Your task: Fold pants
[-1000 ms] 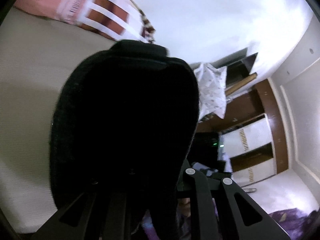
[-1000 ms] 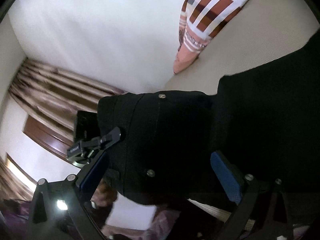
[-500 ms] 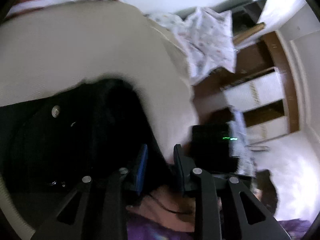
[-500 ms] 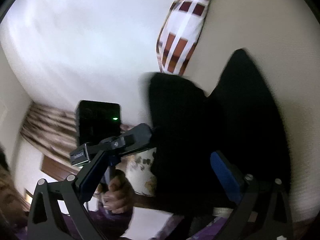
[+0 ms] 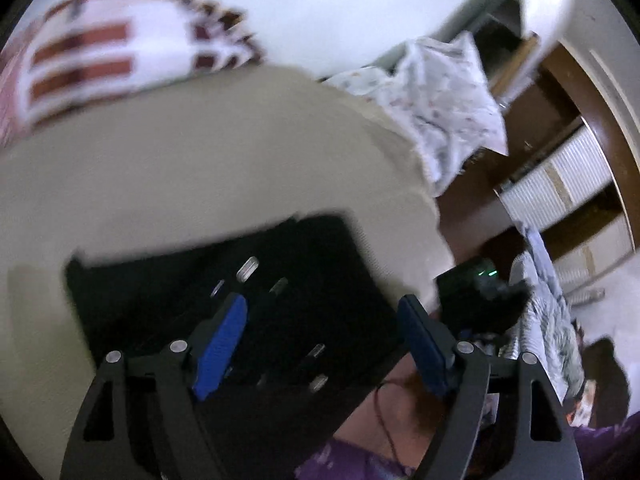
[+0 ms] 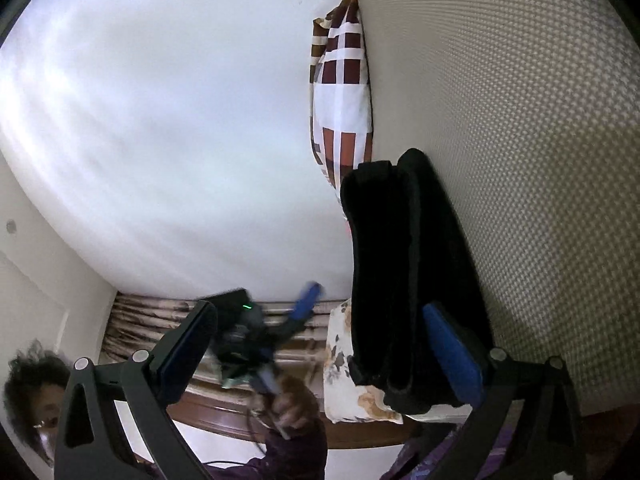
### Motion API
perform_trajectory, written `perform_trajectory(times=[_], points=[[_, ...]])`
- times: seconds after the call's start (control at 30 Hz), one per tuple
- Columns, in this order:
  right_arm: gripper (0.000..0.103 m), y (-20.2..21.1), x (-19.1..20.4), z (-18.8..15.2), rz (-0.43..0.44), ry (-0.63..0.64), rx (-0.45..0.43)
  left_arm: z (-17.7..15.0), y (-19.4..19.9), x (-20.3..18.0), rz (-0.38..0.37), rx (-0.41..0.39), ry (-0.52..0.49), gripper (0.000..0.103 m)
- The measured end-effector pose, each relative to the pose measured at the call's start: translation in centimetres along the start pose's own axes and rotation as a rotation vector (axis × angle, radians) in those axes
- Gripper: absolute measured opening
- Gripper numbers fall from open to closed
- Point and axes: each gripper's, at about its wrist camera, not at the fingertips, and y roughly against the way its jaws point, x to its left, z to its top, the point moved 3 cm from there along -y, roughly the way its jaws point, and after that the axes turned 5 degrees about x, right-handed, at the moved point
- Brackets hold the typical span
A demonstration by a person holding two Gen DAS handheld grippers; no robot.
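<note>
Black folded pants (image 5: 224,300) lie flat on the beige textured mattress (image 5: 200,168) near its front edge, small metal rivets and a button showing on the top layer; in the right wrist view the same pants (image 6: 400,280) appear as a thick stacked bundle, folded edges facing the camera. Left hand-held gripper (image 5: 322,344) points down over the pants, jaws opening, blue pads spread wide on either side of the cloth and not pressing it; the fabric sits below and between the fingers (image 5: 220,340). Right hand-held gripper (image 6: 320,348) is also spread wide, one blue pad close beside the pants' right edge, the other well off to the left; nothing pinched, though whether that near pad touches the cloth cannot be told. In the right wrist view the left hand-held gripper (image 6: 272,340) shows blurred, carried by a hand (image 6: 292,404) in a purple sleeve (image 6: 292,452). A white pillow with brown and maroon checks (image 5: 108,52) lies at the far end of the bed by the white wall (image 6: 160,120). A pale floral cloth (image 5: 444,100) hangs off the bed's right side, near brown wooden cabinets with white panels (image 5: 560,176). Left view is motion-blurred.
</note>
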Motion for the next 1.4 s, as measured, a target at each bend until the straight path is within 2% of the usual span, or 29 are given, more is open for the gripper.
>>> perform_trajectory(times=[0.03, 0.13, 0.2, 0.27, 0.3, 0.33, 0.4, 0.47, 0.53, 0.63, 0.73, 0.83, 0.87, 0.93, 1.0, 1.03, 1.07, 1.1, 1.17, 1.2, 1.3, 1.4], points=[[0.101, 0.1, 0.1, -0.1, -0.02, 0.01, 0.004, -1.3, -0.3, 1.4, 0.015, 0.01, 0.034, 0.078], [0.101, -0.4, 1.2, -0.3, -0.185, 0.097, 0.04, -4.4, 0.0, 5.0, 0.056, 0.031, 0.124, 0.078], [0.101, -1.1, 2.1, -0.9, -0.31, 0.173, 0.066, -6.4, 0.7, 7.1, 0.076, 0.018, 0.181, 0.078], [0.097, -2.5, 3.1, -1.4, -0.46, 0.265, 0.097, -7.9, 1.3, 8.8, 0.101, 0.009, 0.224, 0.078], [0.08, -3.0, 3.4, -1.6, -0.502, 0.294, 0.108, -8.7, 1.6, 9.8, 0.109, 0.006, 0.248, 0.078], [0.053, -3.7, 3.6, -1.8, -0.552, 0.317, 0.125, -9.3, 1.7, 10.5, 0.112, 0.005, 0.267, 0.078], [0.035, -4.9, 3.2, -1.7, -0.688, 0.33, 0.166, -10.4, 1.9, 11.7, 0.1, 0.001, 0.311, 0.078], [0.035, -5.2, 2.5, -1.5, -0.734, 0.309, 0.195, -11.1, 1.9, 12.7, 0.083, -0.002, 0.351, 0.078], [0.033, -5.2, 2.2, -1.4, -0.744, 0.287, 0.204, -11.7, 1.8, 13.1, 0.076, 0.002, 0.374, 0.078], [0.027, -5.6, 2.9, -1.5, -0.69, 0.261, 0.207, -12.3, 2.3, 13.7, 0.086, -0.001, 0.381, 0.078], [0.027, -8.6, 5.5, -2.3, -0.509, 0.242, 0.231, -12.3, 3.8, 14.5, 0.106, -0.035, 0.391, 0.078], [0.027, -11.7, 8.5, -4.0, -0.218, 0.207, 0.256, -12.3, 5.6, 15.3, 0.127, -0.079, 0.437, 0.078], [0.026, -12.6, 10.0, -4.7, -0.125, 0.236, 0.266, -12.4, 6.0, 15.6, 0.128, -0.091, 0.457, 0.078], [0.023, -12.6, 11.0, -5.0, -0.136, 0.312, 0.248, -12.5, 6.4, 15.9, 0.125, -0.099, 0.481, 0.078], [0.023, -10.3, 8.2, -3.8, -0.218, 0.247, 0.204, -12.5, 6.3, 15.7, 0.113, -0.096, 0.477, 0.078], [0.023, -8.9, 6.3, -3.3, -0.286, 0.215, 0.183, -12.4, 6.2, 15.5, 0.114, -0.095, 0.467, 0.078], [0.023, -7.2, 4.0, -2.9, -0.402, 0.201, 0.164, -12.4, 6.0, 15.2, 0.118, -0.092, 0.454, 0.078], [0.023, -5.5, 1.4, -2.7, -0.484, 0.151, 0.155, -12.4, 5.7, 14.8, 0.123, -0.084, 0.439, 0.078], [0.022, -2.5, -1.6, -2.4, -0.508, 0.074, 0.112, -12.1, 4.7, 14.0, 0.128, -0.058, 0.412, 0.078], [0.021, -2.0, -1.9, -2.2, -0.502, 0.08, 0.102, -11.8, 4.1, 13.7, 0.131, -0.037, 0.399, 0.078], [0.021, -2.1, -1.2, -2.3, -0.485, 0.11, 0.093, -11.4, 2.7, 12.7, 0.128, 0.001, 0.376, 0.078], [0.021, -1.3, 0.5, -2.7, -0.454, 0.131, 0.095, -11.3, 2.3, 12.0, 0.117, 0.006, 0.359, 0.078]])
